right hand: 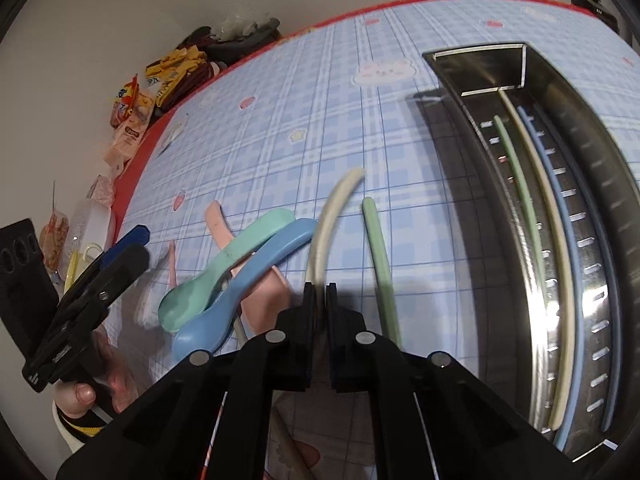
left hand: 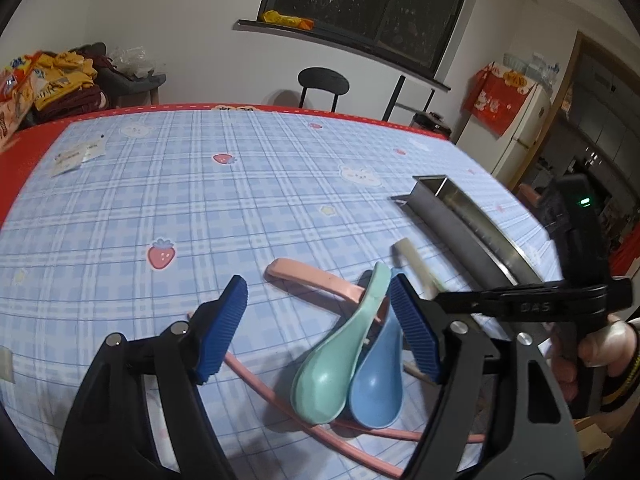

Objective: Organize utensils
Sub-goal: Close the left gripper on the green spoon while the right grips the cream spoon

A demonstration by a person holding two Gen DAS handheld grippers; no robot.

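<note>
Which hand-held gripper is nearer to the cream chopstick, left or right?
Right. The right hand-held gripper is shut on the cream chopstick; the left hand-held gripper stands open over the spoons beside it.

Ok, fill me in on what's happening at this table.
A person is sorting pastel utensils into a long stainless steel tray that already holds green, cream and blue chopsticks. The right gripper is shut on a cream chopstick, with a green chopstick loose beside it. The left gripper hangs open over a mint green spoon and a light blue spoon, gripping neither.
</note>
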